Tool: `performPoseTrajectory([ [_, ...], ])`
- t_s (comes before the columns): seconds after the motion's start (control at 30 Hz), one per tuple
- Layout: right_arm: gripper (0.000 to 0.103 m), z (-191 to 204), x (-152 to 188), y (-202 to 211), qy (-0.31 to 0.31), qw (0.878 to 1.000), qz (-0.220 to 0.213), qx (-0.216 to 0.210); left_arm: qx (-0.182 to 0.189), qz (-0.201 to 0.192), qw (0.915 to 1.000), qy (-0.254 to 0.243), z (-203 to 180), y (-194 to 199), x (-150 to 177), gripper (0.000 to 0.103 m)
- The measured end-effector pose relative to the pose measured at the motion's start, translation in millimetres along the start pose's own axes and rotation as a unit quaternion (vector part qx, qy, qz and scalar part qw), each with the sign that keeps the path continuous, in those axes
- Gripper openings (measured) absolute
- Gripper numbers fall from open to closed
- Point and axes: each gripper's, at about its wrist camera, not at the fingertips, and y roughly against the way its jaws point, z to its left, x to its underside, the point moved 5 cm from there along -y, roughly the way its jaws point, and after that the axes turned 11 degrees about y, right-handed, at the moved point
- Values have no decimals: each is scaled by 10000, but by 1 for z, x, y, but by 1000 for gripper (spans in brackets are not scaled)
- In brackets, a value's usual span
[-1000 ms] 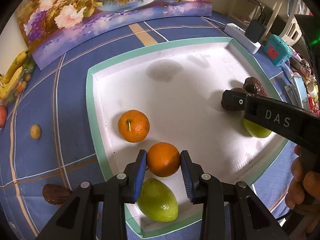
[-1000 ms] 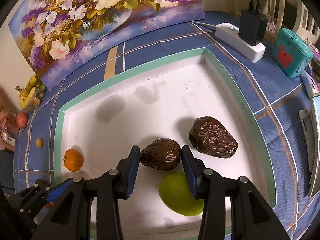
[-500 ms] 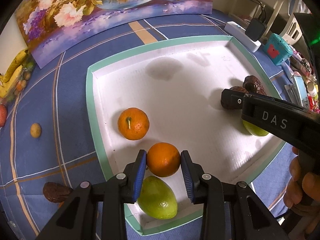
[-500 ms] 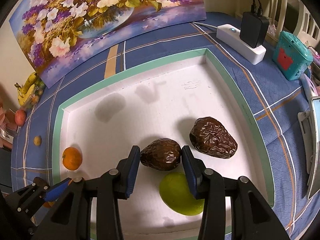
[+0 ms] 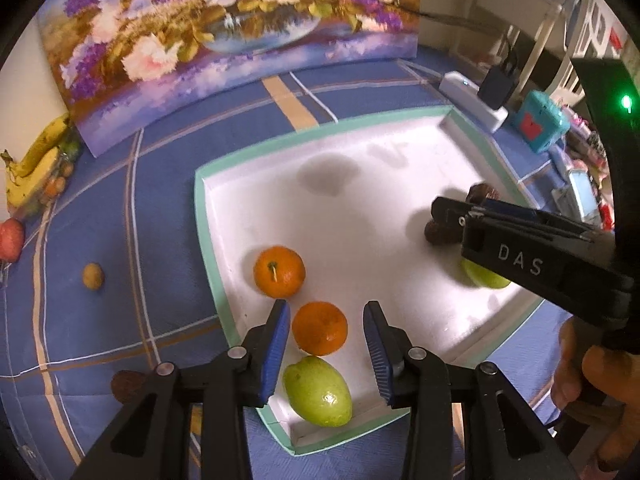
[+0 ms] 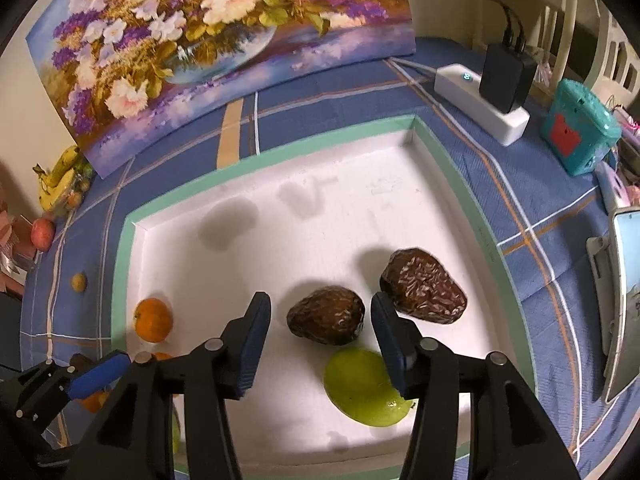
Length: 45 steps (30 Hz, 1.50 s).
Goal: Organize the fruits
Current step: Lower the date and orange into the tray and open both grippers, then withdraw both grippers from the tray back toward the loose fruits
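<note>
In the left wrist view an orange [image 5: 319, 328] rests on the white tray [image 5: 224, 300] with the green rim. My left gripper [image 5: 325, 306] straddles it. Its jaws are opening and the blue pads [image 5: 276, 344] stand clear of the peel. A stemmed orange [image 5: 279, 271] lies just beyond, and a green fruit [image 5: 318, 390] sits nearer the tray's corner. In the right wrist view my right gripper [image 6: 320, 298] brackets a wrinkled brown avocado [image 6: 326, 315] lying on the tray. Those jaws are opening too, with gaps on both sides. A second avocado [image 6: 423, 286] and a green fruit [image 6: 364, 388] lie beside it.
A floral painting [image 6: 224, 40] leans at the back. Bananas [image 5: 32, 168], an apple [image 5: 10, 238], a small yellow fruit [image 5: 93, 276] and a brown fruit [image 5: 128, 386] lie on the blue cloth at left. A power strip [image 6: 480, 108], a teal box [image 6: 576, 132] and a screen [image 6: 624, 292] are at right.
Both grippers' jaws have widened off their fruit: the left off the orange, the right off the brown avocado. The left gripper has lifted slightly. Both fruits stay on the tray.
</note>
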Motion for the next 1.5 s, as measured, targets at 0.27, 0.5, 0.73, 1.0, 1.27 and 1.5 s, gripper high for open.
performPoseTrajectory([
  [0.27,53,-1,-5,25,48,9998,-197,92,78,-183,9987,459,25,16,-11,42],
  [0.5,53,4,-2,27,150,9997,-111,147,4,-195,9947,1009,52,15,-15,52],
  [0.73,67,6,-1,23,228,9994,-25,251,-339,-224,9865,1585,83,10,-14,75],
  [1.0,74,8,1,19,326,9991,28,281,-592,-310,9745,2142,113,8,-10,97],
  [1.27,88,12,1,20,426,9986,-51,318,-754,-443,9706,2241,122,13,-9,103],
  [1.5,97,12,0,23,378,9988,-186,266,-783,-456,9694,2283,124,15,-9,103],
])
